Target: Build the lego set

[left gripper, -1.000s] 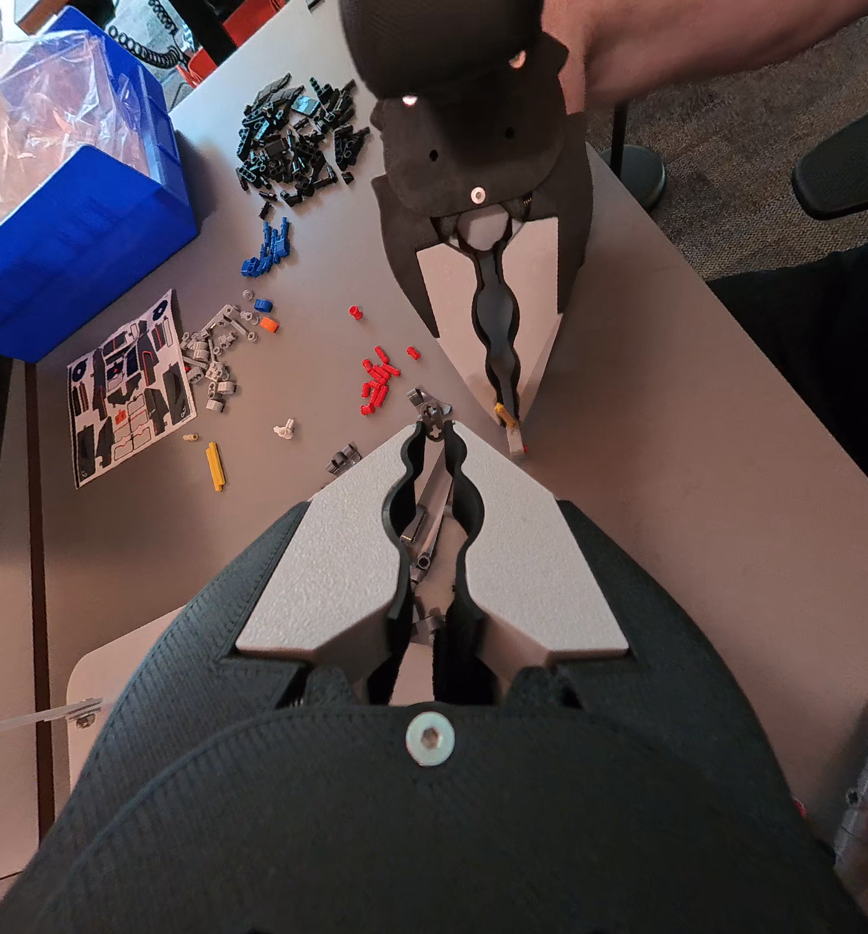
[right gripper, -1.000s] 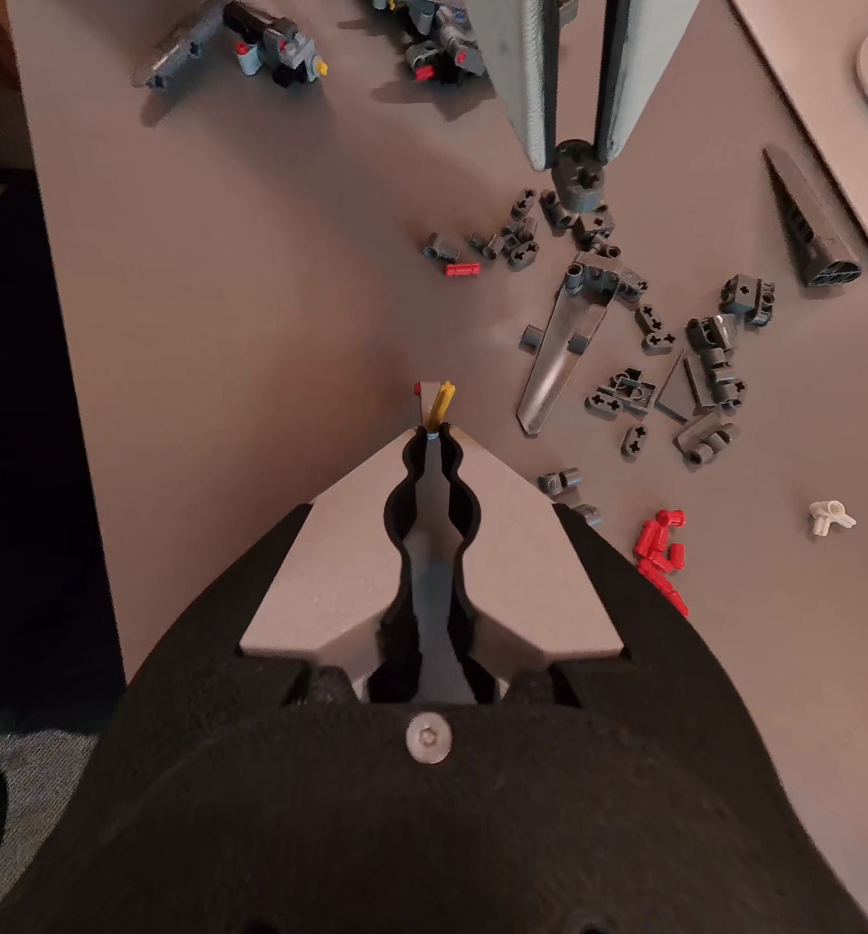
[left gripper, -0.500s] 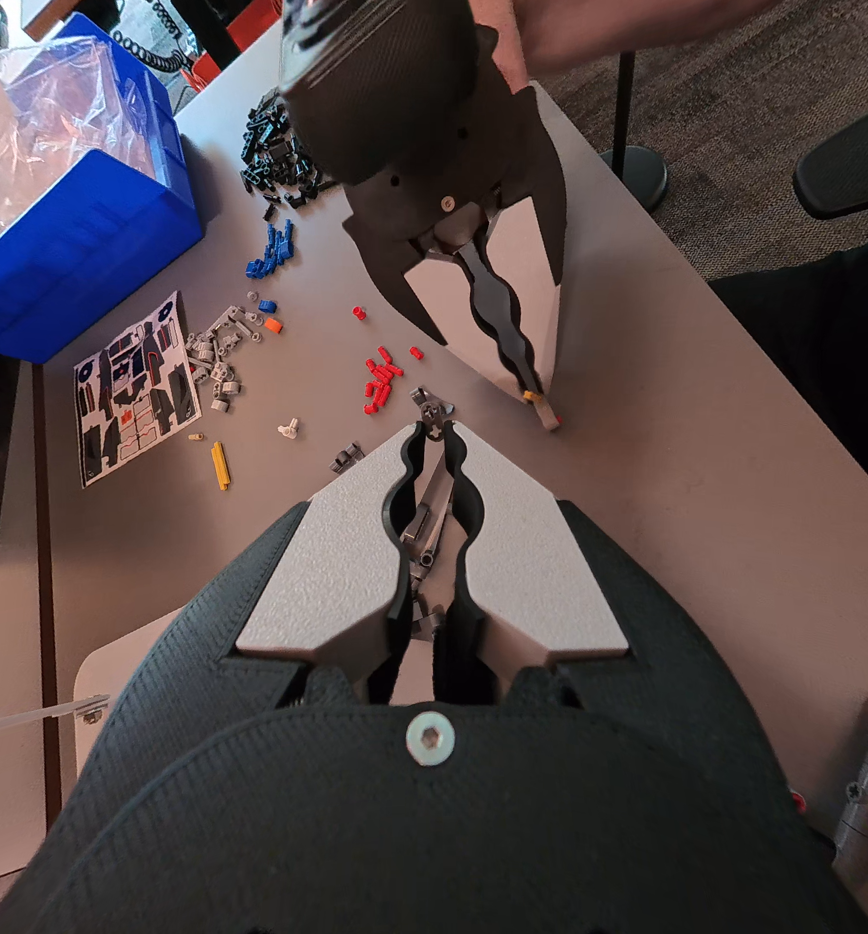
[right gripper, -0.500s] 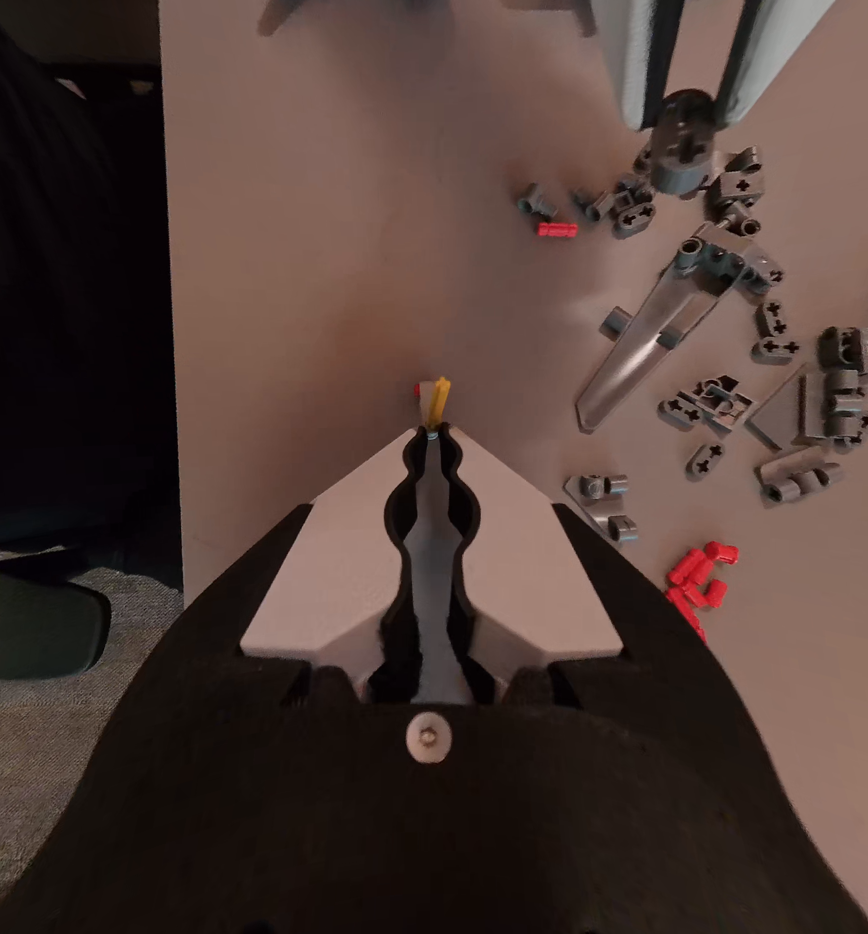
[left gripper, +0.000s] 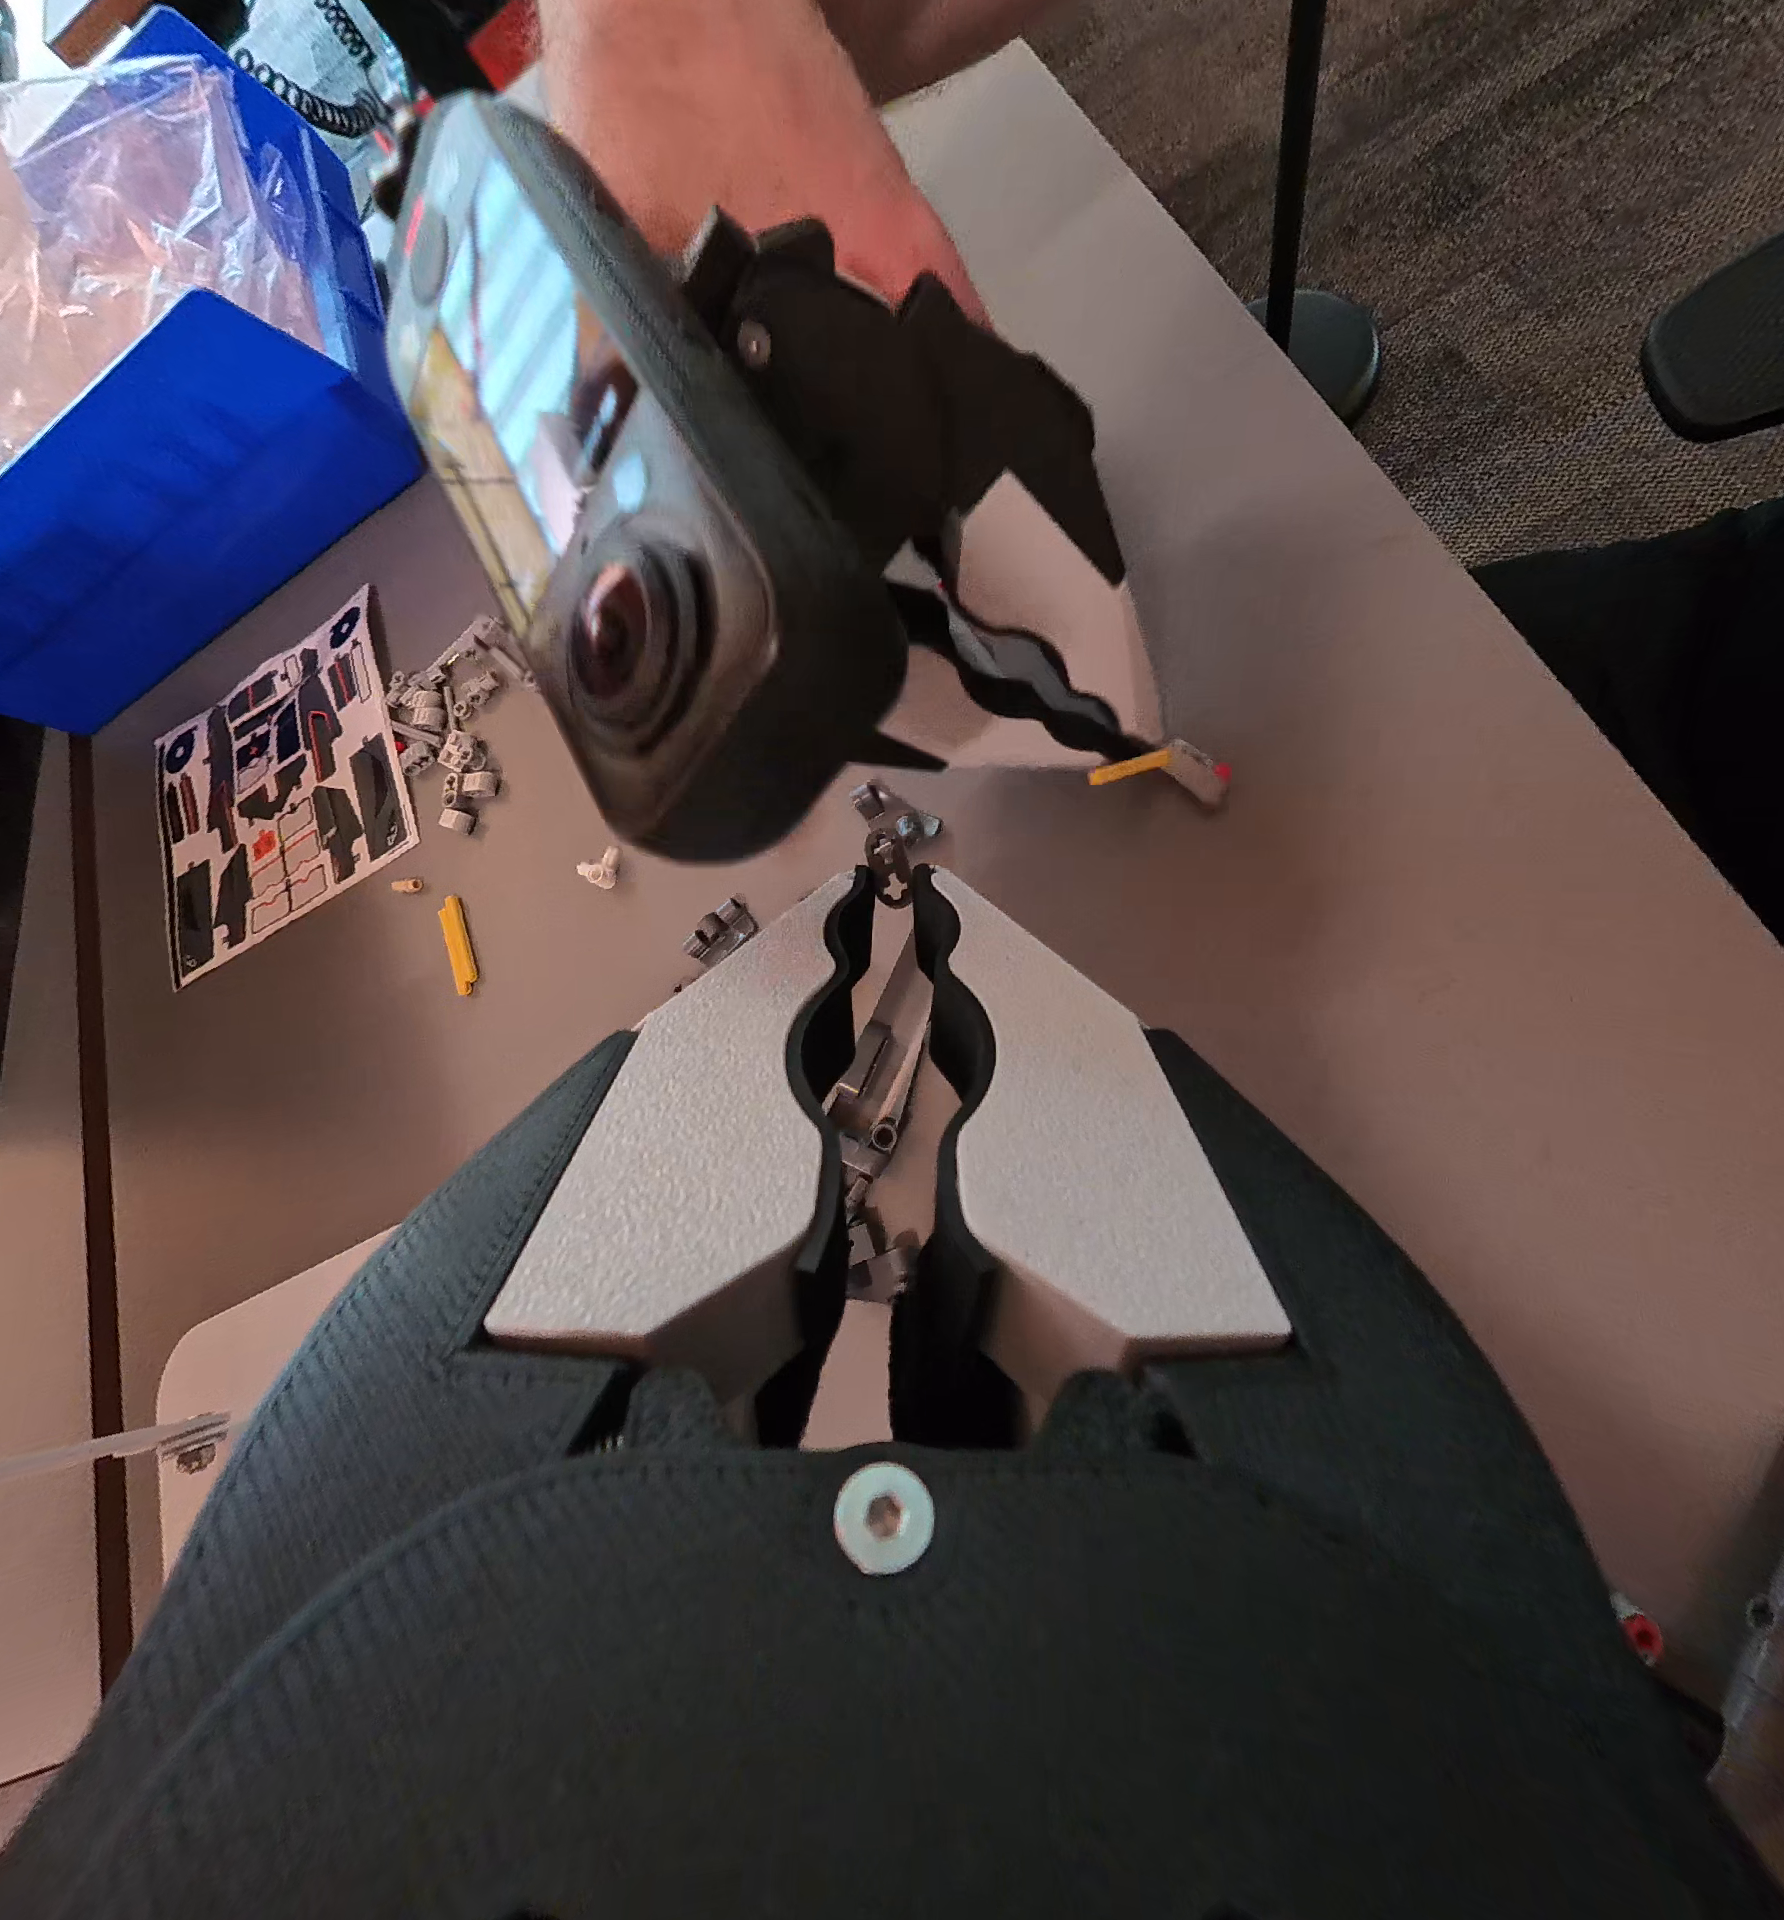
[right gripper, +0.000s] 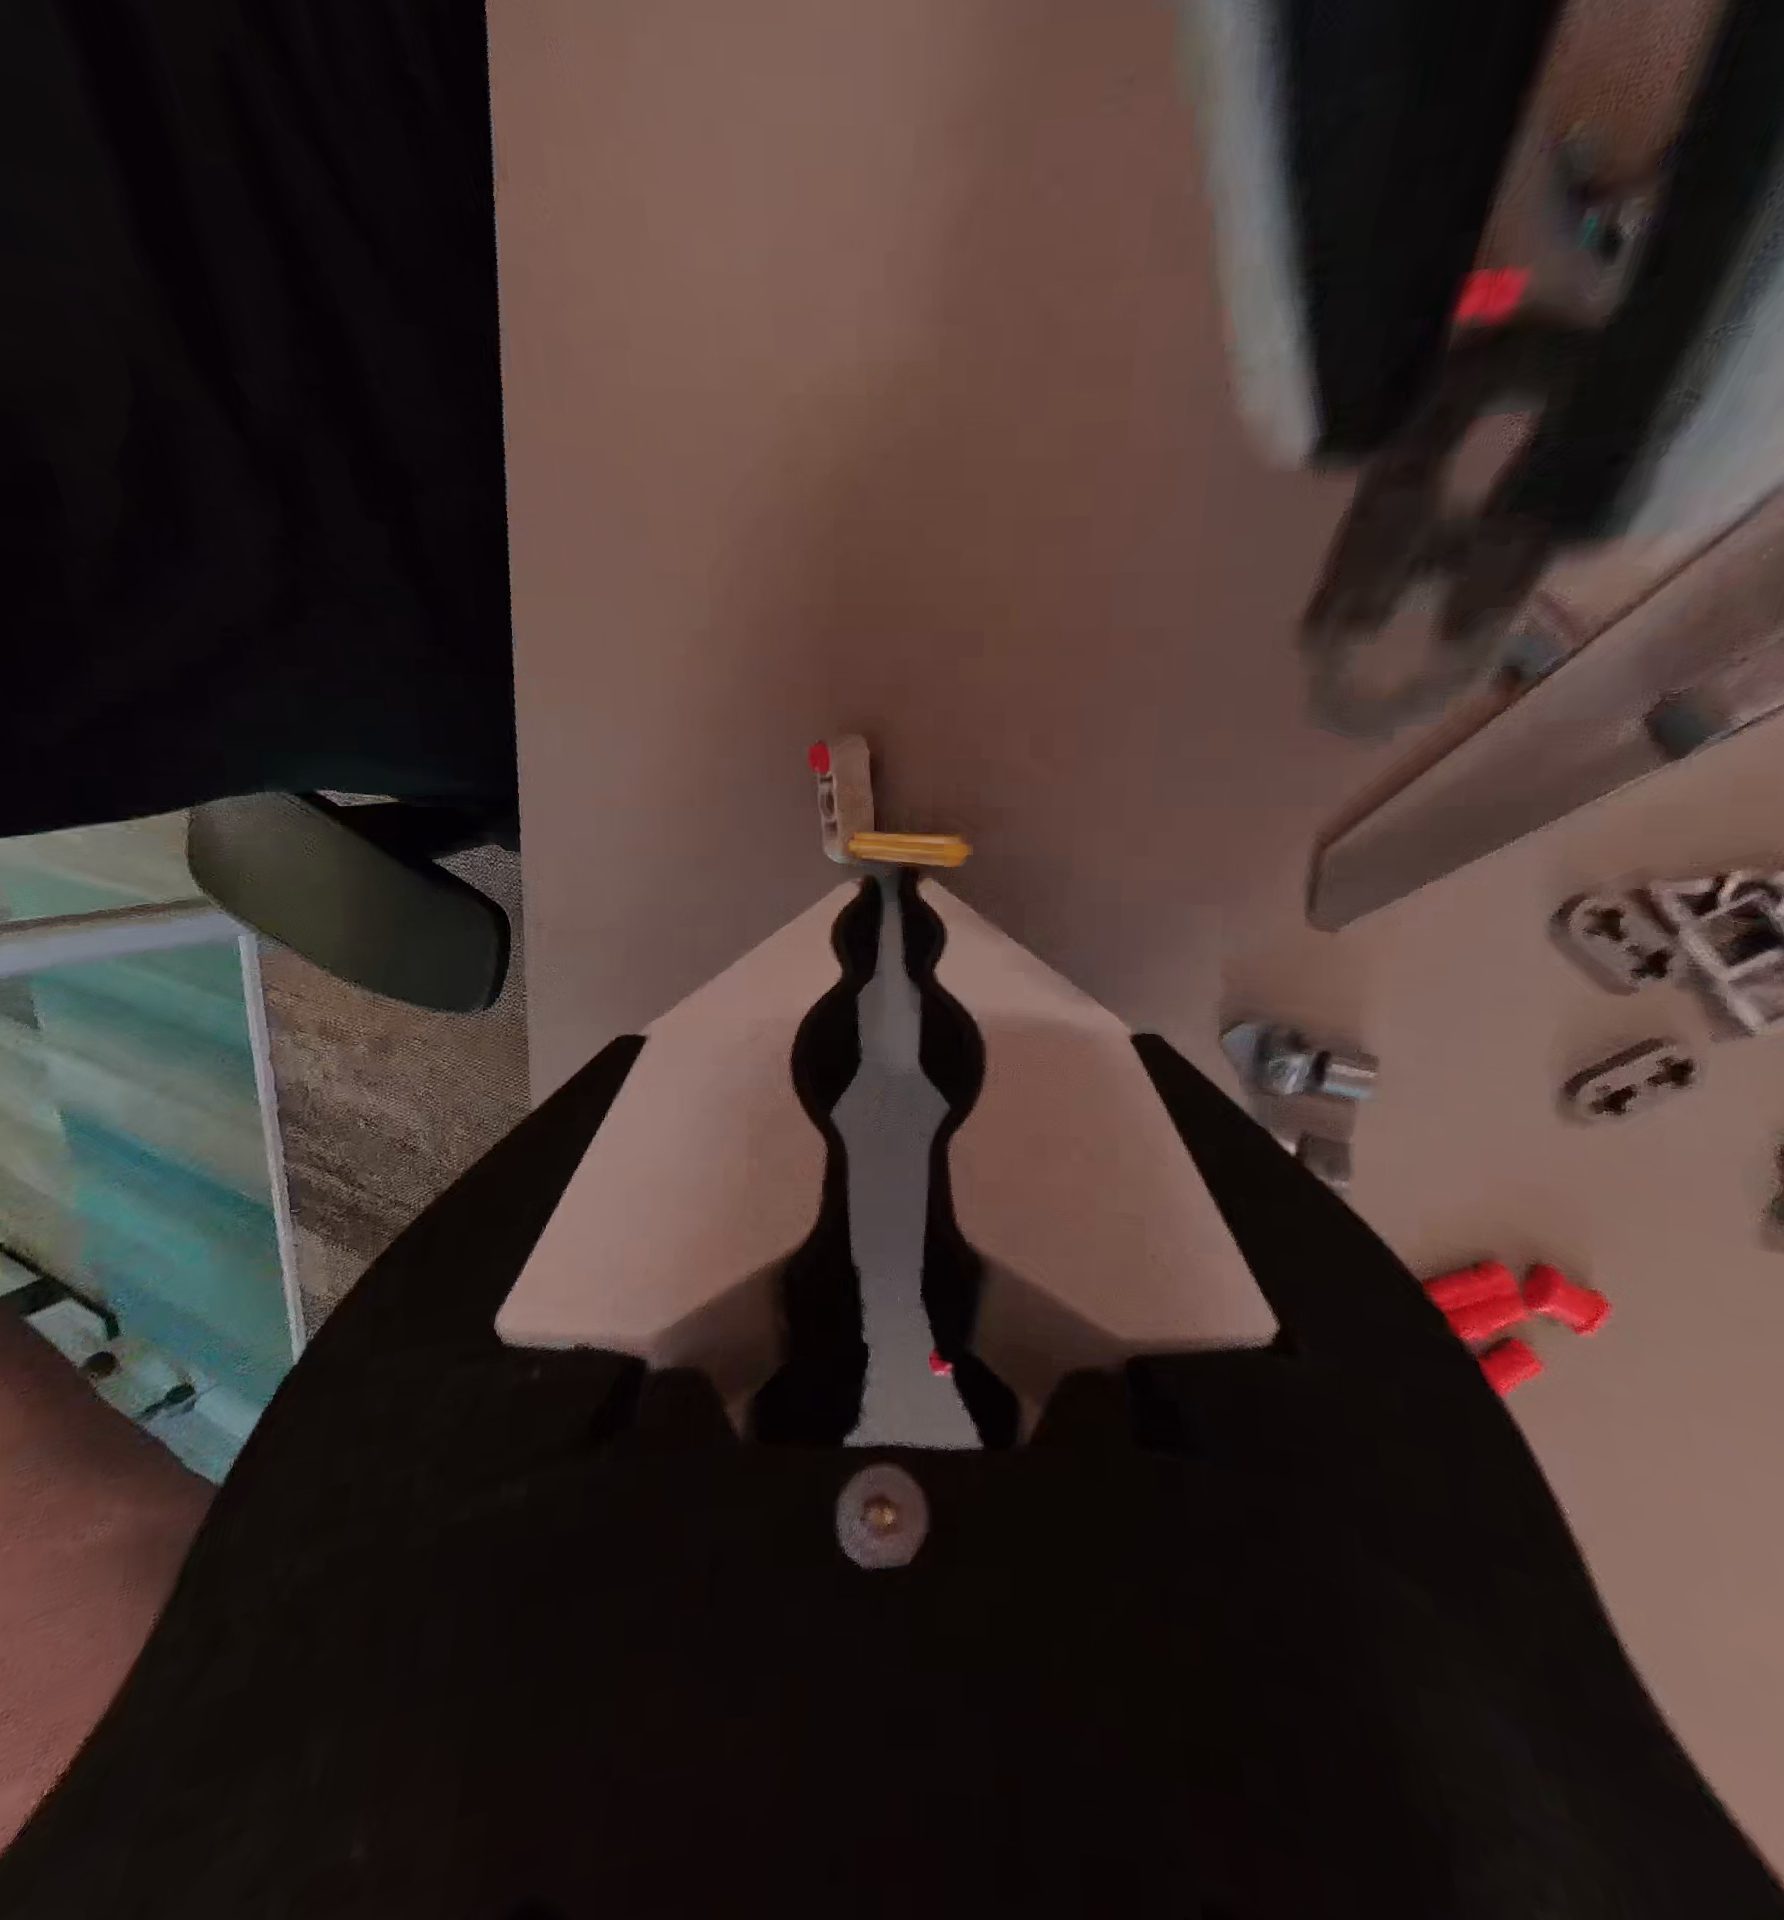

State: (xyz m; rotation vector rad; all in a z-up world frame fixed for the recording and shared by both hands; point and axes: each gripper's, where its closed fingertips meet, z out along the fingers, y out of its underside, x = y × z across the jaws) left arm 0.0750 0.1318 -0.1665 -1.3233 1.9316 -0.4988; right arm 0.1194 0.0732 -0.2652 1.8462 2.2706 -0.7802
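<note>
1. Here the right gripper point(right gripper: 890, 881) has its fingers pinching a small grey beam point(right gripper: 844, 795) carrying a yellow axle point(right gripper: 909, 849), the axle lying crosswise just beyond the tips, above the tabletop point(right gripper: 763, 416).
2. The left gripper point(left gripper: 893, 878) pinches a dark grey connector point(left gripper: 890, 864), well apart, tips facing.

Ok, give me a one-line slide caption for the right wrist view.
Hand-held gripper pinching a small grey beam with a yellow axle and red pin above the table.

Wrist views look steeply down, close above the table point(left gripper: 1283, 1039); each shows the other gripper toward one o'clock.
</note>
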